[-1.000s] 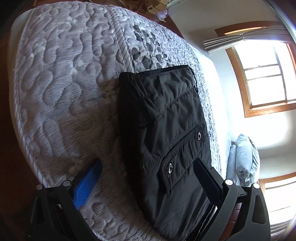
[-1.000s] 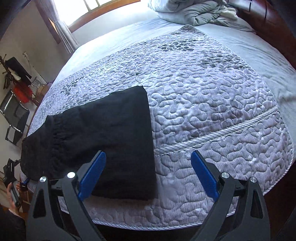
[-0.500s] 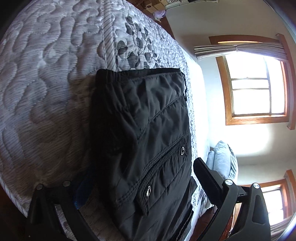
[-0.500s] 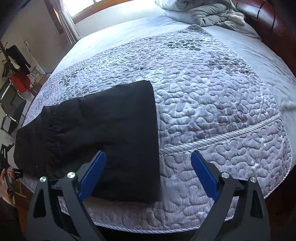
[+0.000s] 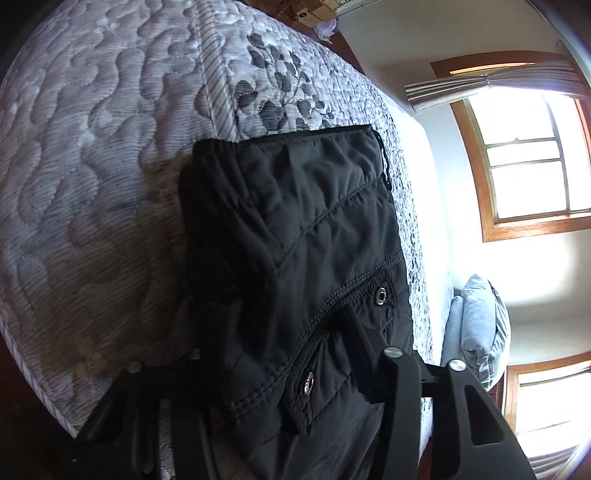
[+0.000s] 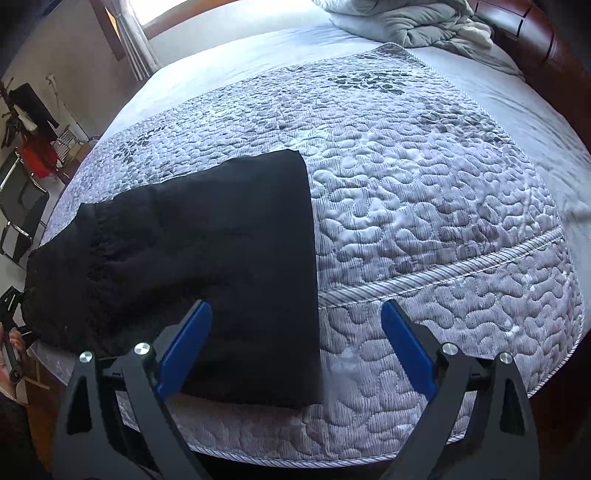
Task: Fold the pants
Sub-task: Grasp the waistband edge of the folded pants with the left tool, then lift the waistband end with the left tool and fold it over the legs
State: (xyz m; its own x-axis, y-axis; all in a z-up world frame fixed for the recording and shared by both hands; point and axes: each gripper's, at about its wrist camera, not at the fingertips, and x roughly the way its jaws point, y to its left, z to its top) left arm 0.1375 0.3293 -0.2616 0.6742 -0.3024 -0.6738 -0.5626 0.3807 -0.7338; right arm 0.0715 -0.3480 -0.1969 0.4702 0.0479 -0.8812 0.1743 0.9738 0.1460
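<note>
- The jaws of the left gripper [image 5: 273, 332] have just been closing, and the black pants [image 5: 295, 258] sit between them: the right finger lies on top of the cloth by the snap pocket, the left finger is under its near edge, so it grips the pants.
- The right gripper [image 6: 295, 332] stands wide open, its blue pads [image 6: 184, 343] clear of each other; the left pad hangs over the near part of the pants, the right one over bare quilt [image 6: 424, 206].
- The pants lie folded flat on the quilt, near the foot edge of the bed, with the waistband end out toward the bed's side edge.
- Their straight folded edge runs away from the right gripper, with quilt bare beyond it.
- A corded seam [image 6: 443, 273] crosses the quilt to the right of the pants.
- Rumpled bedding [image 6: 406, 22] is heaped well apart at the headboard.
- A window [image 5: 532, 162] is beyond the bed's far side.
</note>
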